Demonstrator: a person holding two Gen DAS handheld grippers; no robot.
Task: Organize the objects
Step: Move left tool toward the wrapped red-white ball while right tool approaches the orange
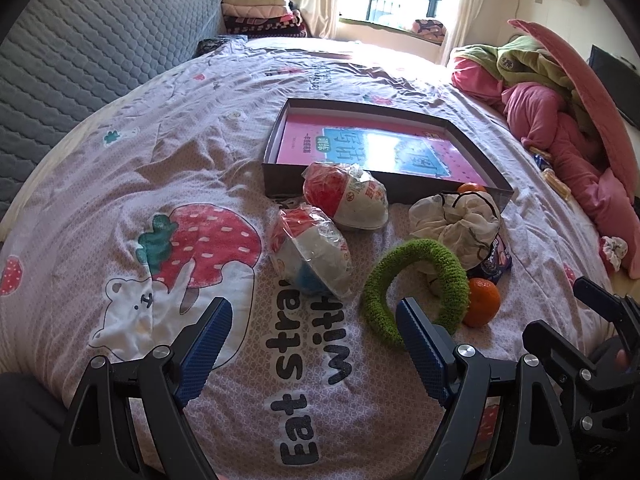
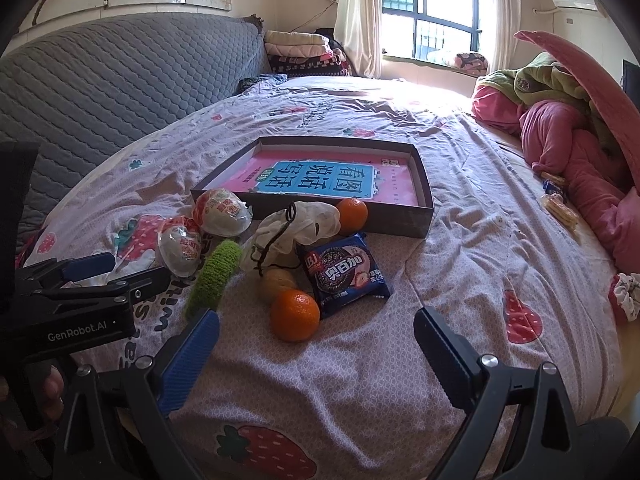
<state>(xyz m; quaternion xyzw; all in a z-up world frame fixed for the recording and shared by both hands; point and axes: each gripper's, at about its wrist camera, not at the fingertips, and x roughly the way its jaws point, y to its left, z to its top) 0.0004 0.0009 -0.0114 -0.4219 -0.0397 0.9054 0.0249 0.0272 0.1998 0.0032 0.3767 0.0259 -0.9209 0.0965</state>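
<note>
A shallow dark box (image 1: 384, 190) (image 2: 424, 208) with a pink book (image 1: 360, 146) (image 2: 320, 178) inside lies mid-bed. In front of it lie two wrapped egg-shaped toys (image 1: 346, 196) (image 1: 310, 252) (image 2: 220, 212), a green knitted ring (image 1: 416, 284) (image 2: 214, 276), a white drawstring pouch (image 1: 456, 216) (image 2: 296, 228), two oranges (image 2: 295, 315) (image 2: 352, 215) (image 1: 482, 300), a blue cookie packet (image 2: 344, 276) and a potato (image 2: 276, 282). My left gripper (image 1: 316, 340) is open and empty, just short of the ring and nearer toy. My right gripper (image 2: 316, 344) is open and empty, just before the near orange.
The bed has a strawberry-print sheet (image 1: 120, 208). A grey quilted headboard (image 2: 100, 92) stands at the left. Pink and green bedding (image 2: 568, 128) is piled at the right, with snack packets (image 2: 558, 200) and a scrunchie (image 2: 626, 296) beside it.
</note>
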